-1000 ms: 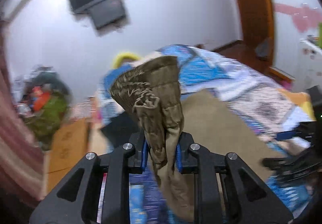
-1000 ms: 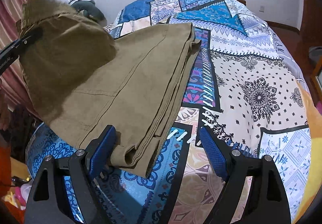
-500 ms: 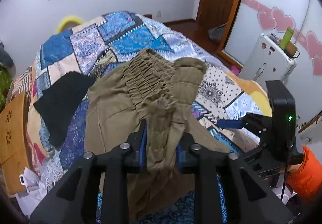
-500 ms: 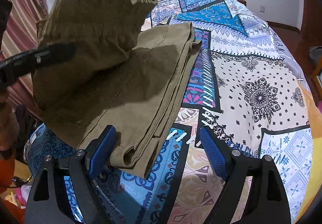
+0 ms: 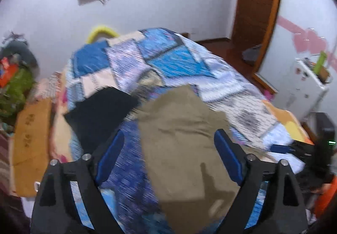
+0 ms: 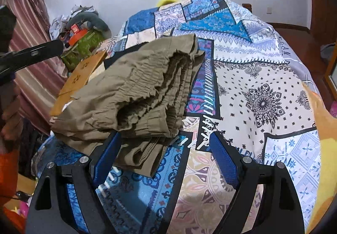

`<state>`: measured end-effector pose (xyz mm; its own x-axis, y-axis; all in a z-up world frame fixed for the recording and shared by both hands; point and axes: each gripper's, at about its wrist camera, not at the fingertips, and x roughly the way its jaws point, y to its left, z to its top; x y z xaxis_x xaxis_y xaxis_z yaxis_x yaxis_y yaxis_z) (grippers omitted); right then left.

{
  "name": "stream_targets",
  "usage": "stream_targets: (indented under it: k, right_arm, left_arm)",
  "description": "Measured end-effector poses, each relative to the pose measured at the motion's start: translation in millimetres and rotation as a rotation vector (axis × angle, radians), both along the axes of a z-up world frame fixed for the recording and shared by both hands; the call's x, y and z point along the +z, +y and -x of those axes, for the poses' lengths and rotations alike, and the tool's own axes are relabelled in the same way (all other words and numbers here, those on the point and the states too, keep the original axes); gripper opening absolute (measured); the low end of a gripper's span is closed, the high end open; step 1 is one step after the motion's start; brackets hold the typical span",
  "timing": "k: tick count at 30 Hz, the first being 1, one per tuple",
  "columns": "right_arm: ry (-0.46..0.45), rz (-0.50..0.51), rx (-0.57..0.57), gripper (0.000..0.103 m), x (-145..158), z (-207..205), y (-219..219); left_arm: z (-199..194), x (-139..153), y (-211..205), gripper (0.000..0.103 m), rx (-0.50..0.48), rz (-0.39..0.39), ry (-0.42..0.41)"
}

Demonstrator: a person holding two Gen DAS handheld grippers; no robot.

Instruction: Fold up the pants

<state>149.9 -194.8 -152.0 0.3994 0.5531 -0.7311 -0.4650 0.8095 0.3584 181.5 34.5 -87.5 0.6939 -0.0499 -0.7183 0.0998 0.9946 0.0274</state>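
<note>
**Folded pants released on the bed, both claws open**

Your left gripper (image 5: 167, 149) has just been opening: its blue-padded jaws now stand wide apart, and the olive-brown cotton pants (image 5: 185, 141) lie between and beyond them without either pad pressing on the cloth. The left wrist view is smeared by motion, so fine detail of the fabric is lost there.

Your right gripper (image 6: 164, 149) is likewise spread wide and holds nothing. Its left pad sits just beside the near corner of the pants (image 6: 137, 95); whether it touches the cloth cannot be told. Its right pad hangs over bare bedding.

The pants rest as a folded stack on the blue, white and beige patchwork-print bedspread (image 6: 263, 91), near the bed's left edge as the right wrist view shows it. The gathered elastic waistband (image 6: 151, 86) lies on top, turned toward the right gripper, with the layered edges visible along the stack's right side.

A flat black cloth (image 5: 101, 114) lies on the bedspread just beyond the pants, touching or overlapping their far left edge. A brown cardboard box (image 6: 82, 78) stands beside the bed
</note>
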Motion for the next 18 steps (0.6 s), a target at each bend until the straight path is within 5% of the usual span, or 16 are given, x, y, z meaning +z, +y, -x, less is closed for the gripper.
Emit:
stream_targets:
  k: [7,18]
  right_arm:
    - [-0.043,-0.041,-0.013,0.083,16,-4,2]
    - [0.011,-0.036,-0.016,0.083,-4,-26,16]
  left_arm:
    - [-64,-24,24,0.096,0.051,-0.117,0.043]
    - [-159,-135,31,0.096,0.035,-0.170,0.325]
